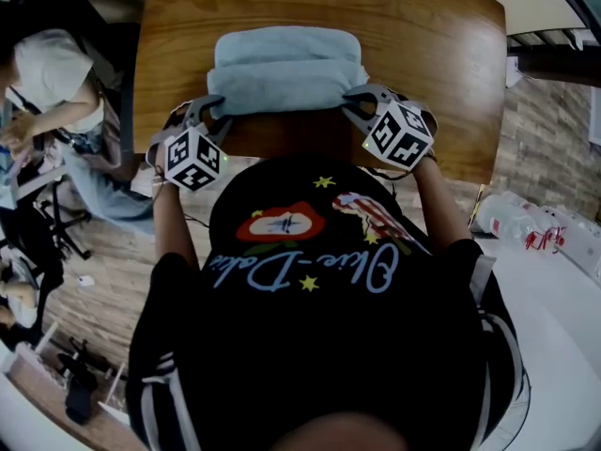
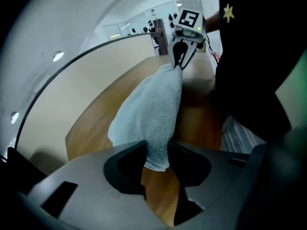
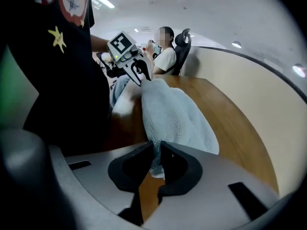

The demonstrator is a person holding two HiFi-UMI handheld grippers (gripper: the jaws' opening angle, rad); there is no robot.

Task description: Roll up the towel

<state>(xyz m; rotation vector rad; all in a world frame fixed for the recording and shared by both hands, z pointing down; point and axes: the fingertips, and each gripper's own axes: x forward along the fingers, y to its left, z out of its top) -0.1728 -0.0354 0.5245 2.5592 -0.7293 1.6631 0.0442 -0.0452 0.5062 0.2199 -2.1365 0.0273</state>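
With left claw [image 2: 157, 153] and right claw [image 3: 157, 155] each pinched on a near corner of the pale blue towel [image 1: 286, 69] lying on the wooden counter [image 1: 423, 45], keep both grips firm and level, then roll that edge tightly forward in step.

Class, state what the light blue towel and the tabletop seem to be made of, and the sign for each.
The towel: soft terry cloth, probably cotton; fuzzy nap, limp folds. The tabletop: wood or wood-look laminate, smooth, slight sheen; brown grain streaks.
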